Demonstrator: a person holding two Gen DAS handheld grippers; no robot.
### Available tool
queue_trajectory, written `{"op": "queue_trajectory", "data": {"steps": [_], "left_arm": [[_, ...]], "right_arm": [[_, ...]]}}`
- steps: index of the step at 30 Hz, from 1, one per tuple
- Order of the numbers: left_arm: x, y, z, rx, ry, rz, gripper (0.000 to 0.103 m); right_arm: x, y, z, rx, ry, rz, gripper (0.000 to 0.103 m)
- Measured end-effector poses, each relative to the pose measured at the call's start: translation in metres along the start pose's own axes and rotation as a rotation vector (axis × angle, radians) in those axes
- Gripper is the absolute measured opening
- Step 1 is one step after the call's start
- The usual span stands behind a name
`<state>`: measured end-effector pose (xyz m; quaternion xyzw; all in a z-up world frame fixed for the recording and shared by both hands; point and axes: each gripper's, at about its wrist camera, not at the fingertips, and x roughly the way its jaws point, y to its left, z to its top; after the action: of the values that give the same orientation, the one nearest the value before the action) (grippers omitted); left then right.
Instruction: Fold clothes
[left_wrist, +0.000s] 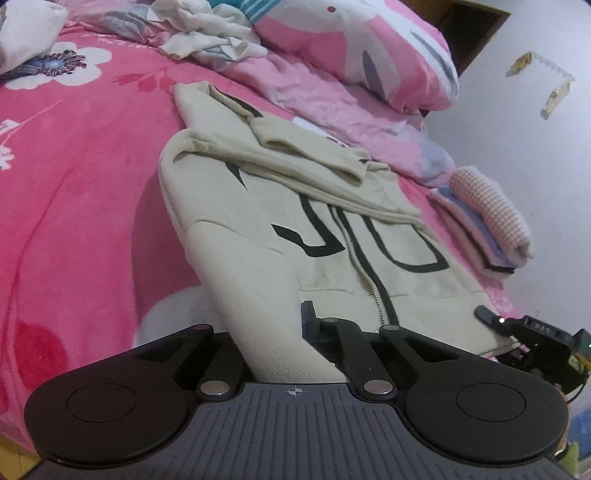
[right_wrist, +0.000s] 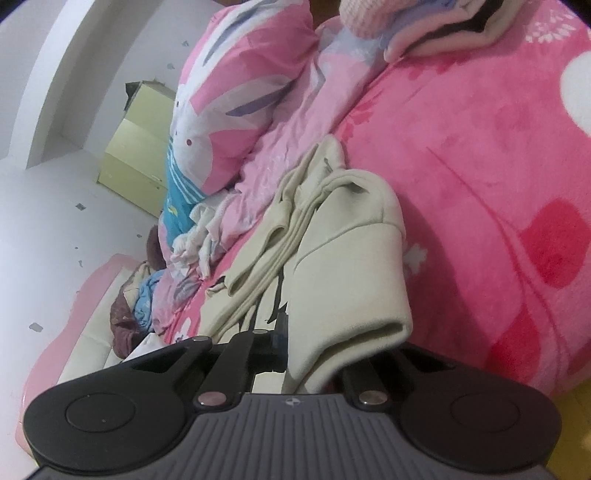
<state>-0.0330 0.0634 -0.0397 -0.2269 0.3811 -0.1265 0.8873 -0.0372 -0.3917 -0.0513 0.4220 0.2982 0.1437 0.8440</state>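
Observation:
A cream zip hoodie (left_wrist: 295, 206) with black lettering lies on the pink flowered bedspread (left_wrist: 74, 184), its sleeves folded across the chest. My left gripper (left_wrist: 273, 332) is shut on the hoodie's lower hem, with cloth bunched between the fingers. In the right wrist view my right gripper (right_wrist: 314, 350) is shut on the hoodie's (right_wrist: 351, 266) other hem corner, the cloth draped over the jaws. The right gripper also shows in the left wrist view (left_wrist: 524, 332) at the hem's right side.
A stack of folded clothes (left_wrist: 487, 221) sits right of the hoodie. A pink rabbit-print pillow (left_wrist: 362, 48) and crumpled white cloth (left_wrist: 207, 33) lie at the bed's far end. A yellow cabinet (right_wrist: 136, 147) stands by the wall.

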Motion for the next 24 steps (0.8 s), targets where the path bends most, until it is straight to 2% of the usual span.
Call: {"op": "queue_trajectory", "data": {"steps": [9,19,24], "left_arm": [[-0.02,0.002,-0.009,0.001,0.008,-0.043,0.002],[-0.053,-0.001,-0.037,0.027,0.017,-0.099,0.002],[-0.059,0.002,-0.045,0.018,0.009,-0.12,0.002]], "right_arm": [[-0.028,0.006,-0.013,-0.001,-0.019,0.009,0.005],[-0.078,0.01,-0.047,0.006,-0.023,-0.006,0.005],[-0.088,0.012,-0.059,0.005,-0.032,-0.016,0.005]]}}
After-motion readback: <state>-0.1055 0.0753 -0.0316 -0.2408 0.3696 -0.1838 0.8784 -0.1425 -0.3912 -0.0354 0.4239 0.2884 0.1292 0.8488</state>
